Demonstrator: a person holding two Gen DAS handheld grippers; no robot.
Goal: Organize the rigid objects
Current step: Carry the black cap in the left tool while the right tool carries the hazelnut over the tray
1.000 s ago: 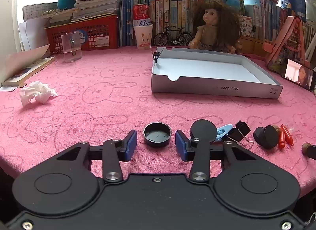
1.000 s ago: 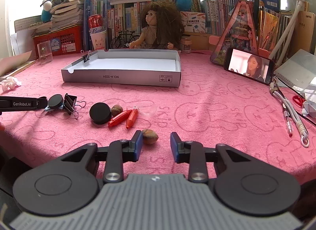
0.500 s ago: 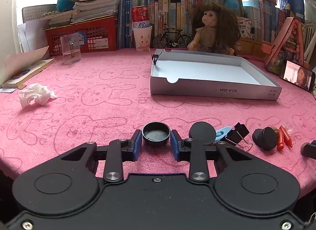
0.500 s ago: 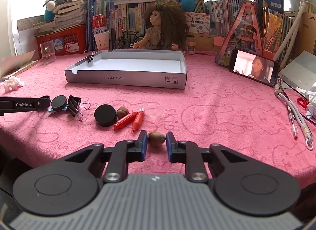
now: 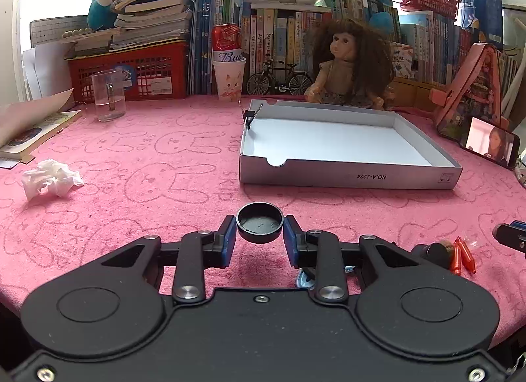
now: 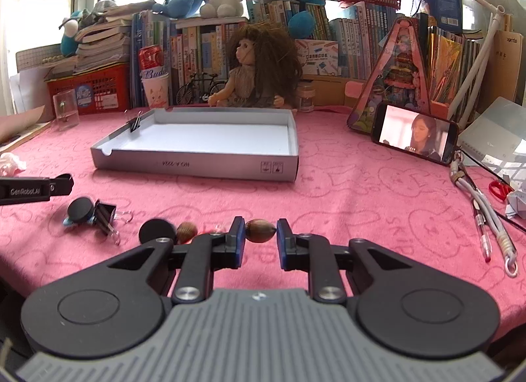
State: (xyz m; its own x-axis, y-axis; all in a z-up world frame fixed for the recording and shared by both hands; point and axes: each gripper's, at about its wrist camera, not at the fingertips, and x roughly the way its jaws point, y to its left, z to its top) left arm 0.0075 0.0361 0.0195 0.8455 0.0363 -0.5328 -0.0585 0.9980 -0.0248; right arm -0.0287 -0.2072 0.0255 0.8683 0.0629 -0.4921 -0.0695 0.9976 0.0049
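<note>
My left gripper (image 5: 259,232) is shut on a round black cap (image 5: 259,222) and holds it above the pink cloth. My right gripper (image 6: 260,234) is shut on a brown nut (image 6: 260,230), lifted off the cloth. A shallow grey box (image 5: 345,176), white inside, lies ahead; it also shows in the right wrist view (image 6: 197,165). On the cloth lie a black disc (image 6: 156,229), a second nut (image 6: 186,230), a black binder clip (image 6: 105,214), another black cap (image 6: 80,209) and orange pieces (image 5: 462,252).
A crumpled tissue (image 5: 49,181) lies at the left. A glass cup (image 5: 108,99), a doll (image 5: 348,70) and book stacks stand at the back. A phone (image 6: 414,132), pens and cord (image 6: 483,217) and scissors (image 6: 499,190) lie at the right.
Both grippers closed, the left on the black cap and the right on the nut, then lifted them and moved toward the box.
</note>
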